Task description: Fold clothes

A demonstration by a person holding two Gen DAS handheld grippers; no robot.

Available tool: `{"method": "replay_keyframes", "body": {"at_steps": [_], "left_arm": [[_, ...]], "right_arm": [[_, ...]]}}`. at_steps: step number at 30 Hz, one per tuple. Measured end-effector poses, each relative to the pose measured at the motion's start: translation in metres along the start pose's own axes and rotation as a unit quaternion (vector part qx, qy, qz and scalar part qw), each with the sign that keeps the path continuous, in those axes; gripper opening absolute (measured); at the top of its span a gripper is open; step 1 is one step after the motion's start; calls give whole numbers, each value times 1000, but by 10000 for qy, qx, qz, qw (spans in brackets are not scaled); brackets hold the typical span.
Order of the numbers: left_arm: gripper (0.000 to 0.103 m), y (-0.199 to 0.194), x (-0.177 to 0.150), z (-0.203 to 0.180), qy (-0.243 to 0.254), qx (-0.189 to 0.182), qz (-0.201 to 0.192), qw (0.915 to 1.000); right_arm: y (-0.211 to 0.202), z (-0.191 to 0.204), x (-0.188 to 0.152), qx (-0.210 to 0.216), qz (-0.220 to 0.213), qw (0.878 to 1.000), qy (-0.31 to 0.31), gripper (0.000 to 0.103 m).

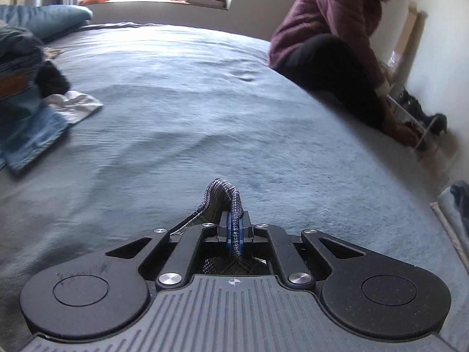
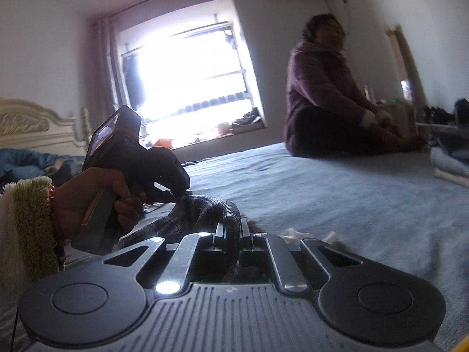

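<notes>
A dark plaid garment (image 1: 222, 196) is pinched in my left gripper (image 1: 234, 228), whose jaws are shut on a fold of it just above the grey-blue bed cover (image 1: 181, 111). In the right wrist view my right gripper (image 2: 233, 231) is shut on the same plaid garment (image 2: 199, 211), which drapes left towards my left gripper (image 2: 164, 173). The hand holding that gripper is at the left of this view. Most of the garment is hidden under the gripper bodies.
A pile of jeans and other clothes (image 1: 26, 108) lies at the left of the bed. A person in a maroon jacket (image 2: 322, 94) sits at the far right edge. Folded clothes (image 2: 451, 161) lie at the right. A window (image 2: 187, 73) and headboard (image 2: 32, 129) stand behind.
</notes>
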State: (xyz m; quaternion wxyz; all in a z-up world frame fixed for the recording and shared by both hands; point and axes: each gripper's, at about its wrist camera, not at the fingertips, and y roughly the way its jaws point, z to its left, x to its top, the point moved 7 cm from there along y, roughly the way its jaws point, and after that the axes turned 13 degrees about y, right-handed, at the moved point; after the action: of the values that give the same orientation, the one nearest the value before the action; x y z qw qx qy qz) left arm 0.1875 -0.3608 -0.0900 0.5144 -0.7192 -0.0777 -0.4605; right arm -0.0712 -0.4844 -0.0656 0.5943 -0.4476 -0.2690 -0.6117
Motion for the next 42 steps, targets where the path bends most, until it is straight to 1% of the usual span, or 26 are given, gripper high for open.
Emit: {"method": "replay_keyframes", "body": {"at_steps": [5,8,10,11,13,15,17,18,21,22,23,25,26,27,29,31,33,34,35,36,39,41,42], "left_arm": [[3,19,2,-23,323,17,55,9995],[4,32,-2,-37,647,13,225,9977],[11,43,-7,-45,989,-28,353,9945],[13,45,-7,-47,1094,-27,333,9934],[22,44,-3,-45,1008,-169,207,9945],[26,40,4,-41,808,-357,57,9961],[29,29,12,-32,526,-505,-118,9973],[33,23,16,-27,404,-550,-203,9975],[36,-4,20,-14,344,-498,-404,9973],[39,-17,16,-8,432,-439,-425,9972],[41,-29,12,-2,520,-381,-446,9969],[46,-55,-1,8,751,-241,-456,9958],[47,-67,-10,11,868,-190,-444,9951],[51,-77,-23,13,933,-228,-409,9945],[52,-99,-51,17,1062,-303,-338,9933],[53,-117,-80,15,1167,-452,-211,9919],[53,-131,-111,7,1371,-692,-80,9881],[53,-137,-125,1,1530,-733,-97,9855],[53,-143,-136,-5,1707,-718,-162,9826],[53,-148,-147,-12,1884,-702,-226,9793],[53,-163,-172,-28,2400,-558,-513,9678],[53,-167,-178,-40,2729,-580,-674,9579],[53,-167,-180,-47,2893,-590,-757,9524]], "right_arm": [[1,-25,-3,-156,17,9995,273,7],[2,-41,-9,-259,89,9986,452,7],[5,-51,-13,-283,178,9973,655,7],[7,-56,-15,-289,224,9964,768,7],[9,-65,-19,-292,307,9941,994,7],[9,-72,-21,-273,398,9913,1226,8],[9,-83,-21,-229,488,9855,1608,12],[8,-88,-21,-214,521,9819,1806,14],[-3,-114,-11,-269,359,9683,2457,33],[-9,-121,-7,-284,279,9646,2605,34],[-16,-124,-1,-331,217,9654,2579,34],[-29,-128,10,-408,111,9670,2512,34],[-32,-122,15,-307,190,9706,2378,33],[-33,-110,19,-101,392,9755,2162,33],[-30,-80,19,362,871,9826,1598,33],[-22,-50,11,719,1358,9839,912,32],[-10,-40,-1,606,1747,9820,376,31],[-5,-45,-6,372,1870,9815,170,30],[-2,-56,-7,-38,1901,9817,51,29],[-4,-68,-4,-389,1873,9815,90,31],[-37,-80,18,-437,1629,9825,791,31],[-60,-65,15,-88,1773,9786,1042,32],[-67,-52,7,46,1890,9764,1040,32]]}}
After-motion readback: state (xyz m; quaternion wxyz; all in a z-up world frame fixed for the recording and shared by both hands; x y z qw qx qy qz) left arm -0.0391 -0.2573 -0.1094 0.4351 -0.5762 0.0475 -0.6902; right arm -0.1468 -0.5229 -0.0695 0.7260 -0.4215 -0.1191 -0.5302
